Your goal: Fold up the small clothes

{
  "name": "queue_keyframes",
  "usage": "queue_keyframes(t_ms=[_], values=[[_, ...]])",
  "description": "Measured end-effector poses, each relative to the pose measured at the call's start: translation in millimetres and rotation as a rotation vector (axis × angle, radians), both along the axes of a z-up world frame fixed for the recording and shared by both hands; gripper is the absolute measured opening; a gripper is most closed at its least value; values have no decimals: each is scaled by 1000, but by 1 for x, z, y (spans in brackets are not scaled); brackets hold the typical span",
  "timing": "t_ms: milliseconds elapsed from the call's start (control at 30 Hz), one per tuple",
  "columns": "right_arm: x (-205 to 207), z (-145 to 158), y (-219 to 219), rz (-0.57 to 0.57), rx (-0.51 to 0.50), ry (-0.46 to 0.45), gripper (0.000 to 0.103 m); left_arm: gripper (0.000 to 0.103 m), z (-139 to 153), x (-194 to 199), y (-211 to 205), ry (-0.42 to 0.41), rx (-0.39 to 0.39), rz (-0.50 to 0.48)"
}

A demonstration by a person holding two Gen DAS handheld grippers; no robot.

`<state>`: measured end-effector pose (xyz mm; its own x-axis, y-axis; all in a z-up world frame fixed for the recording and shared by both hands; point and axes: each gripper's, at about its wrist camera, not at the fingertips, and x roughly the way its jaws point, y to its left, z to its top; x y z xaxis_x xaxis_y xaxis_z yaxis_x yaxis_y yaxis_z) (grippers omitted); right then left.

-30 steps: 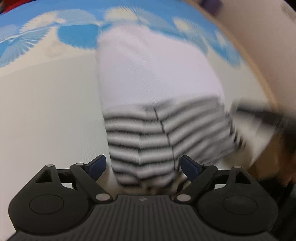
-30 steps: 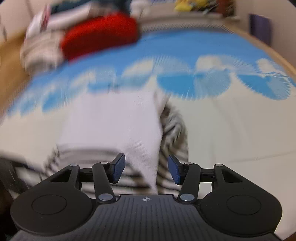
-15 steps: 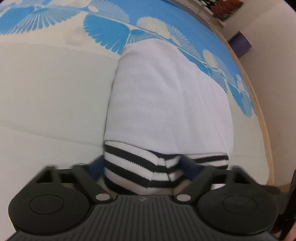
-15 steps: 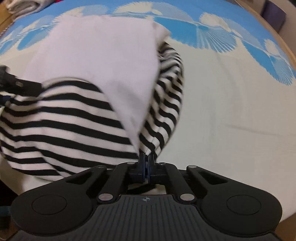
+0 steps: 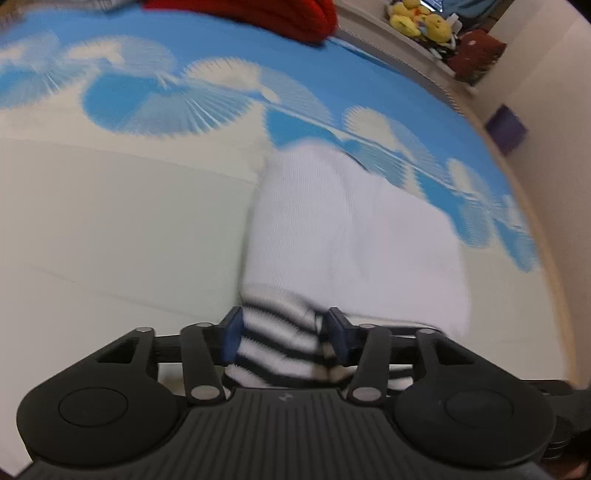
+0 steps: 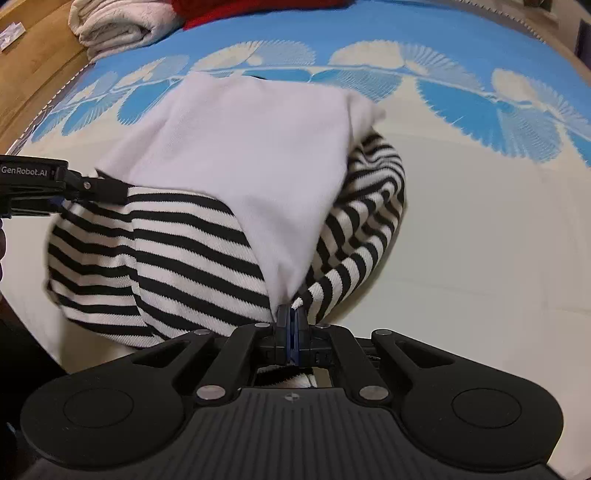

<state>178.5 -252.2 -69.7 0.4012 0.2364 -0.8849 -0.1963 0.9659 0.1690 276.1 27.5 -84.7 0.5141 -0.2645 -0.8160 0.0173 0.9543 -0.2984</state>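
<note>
The garment (image 6: 236, 177) is seen spread on the bed (image 6: 480, 229), a white panel lying over black-and-white striped fabric, with the blue fan-patterned part of the cover beyond it. In the right wrist view, the right hand-held gripper (image 6: 291, 325) is clamped tight on the near edge of the garment, where white cloth and stripes are pinched together between the blue pads; a little tuft of fabric is caught just above them. Off to the left edge, the left hand-held gripper (image 6: 55, 188) is met at the striped corner, its black body touching the cloth. From the left wrist view, blurred as it is, that left hand-held gripper (image 5: 284, 336) is shown with its blue fingers (image 5: 231, 334) parted, a bunched roll of striped hem lying between them and pressed at either side. Whether that roll is firmly held cannot be told. A folded pale towel (image 6: 114, 26) and something red (image 5: 258, 13) are glimpsed at the far end of the bed.
</note>
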Motion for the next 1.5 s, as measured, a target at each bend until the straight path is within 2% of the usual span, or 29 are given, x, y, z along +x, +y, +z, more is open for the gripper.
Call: queue_keyframes(t_ms=[100, 200, 267, 300, 333, 367, 400, 433, 567, 700, 767, 833, 933, 967, 1033, 1067, 1100, 1167, 1233, 1333, 1367, 1400, 1467, 1500], values=[[-3, -1, 7, 7, -45, 25, 1, 73, 24, -14, 3, -130, 91, -23], [-3, -1, 5, -19, -96, 46, 1, 72, 37, -26, -5, -181, 90, -115], [0, -4, 0, -37, -119, 64, 1, 66, 31, -27, -17, -152, 74, -200], [2, -4, -2, -38, -129, 66, 1, 61, 22, -24, -24, -115, 92, -239], [1, -5, -2, -34, -136, 64, 1, 60, 5, -20, -35, -43, 152, -279], [0, -3, -2, -28, -143, 58, 1, 62, -11, -17, -43, 6, 220, -298], [-3, -1, 0, -24, -149, 51, 1, 67, -23, -16, -50, 17, 285, -306], [-5, 2, 0, -24, -152, 42, 1, 68, -25, -16, -54, 8, 306, -302], [-9, 21, -6, -90, -157, -39, 2, 71, -10, -16, -54, -5, 274, -268], [-14, 49, -20, -220, -71, -170, 27, 72, 6, -22, -40, -50, 251, -246], [-17, 60, -21, -244, -35, -232, 28, 72, 9, -26, -33, -38, 240, -240], [-16, 64, -17, -222, 0, -258, 28, 71, 9, -28, -27, -22, 228, -233], [-11, 51, 0, -125, 55, -204, 31, 66, 12, -35, -20, -23, 205, -242], [-9, 42, 8, -83, 54, -168, 31, 61, 13, -36, -18, -24, 197, -249], [-7, 21, 25, -14, -17, -102, 31, 57, 6, -38, -17, -3, 188, -267], [-6, 7, 33, 14, -81, -58, 31, 52, -4, -37, -18, 38, 203, -276], [-5, -2, 39, 24, -128, -36, 31, 54, -17, -34, -20, 87, 226, -281], [-2, -12, 41, 5, -166, -2, 32, 58, -27, -33, -24, 110, 237, -281], [1, -13, 38, -40, -151, 18, 34, 58, -22, -36, -29, 88, 262, -291], [-1, -5, 39, -69, -193, 20, 42, 61, -6, -46, -34, 28, 307, -293], [-4, -2, 40, -72, -204, 16, 42, 67, 1, -50, -36, -10, 327, -285], [-7, 1, 39, -72, -215, 6, 42, 79, 7, -54, -35, -53, 343, -271], [-19, 16, 38, -72, -249, -57, 44, 90, 22, -65, -34, -139, 370, -226], [-26, 24, 36, -72, -255, -101, 44, 90, 29, -70, -33, -172, 376, -208]])
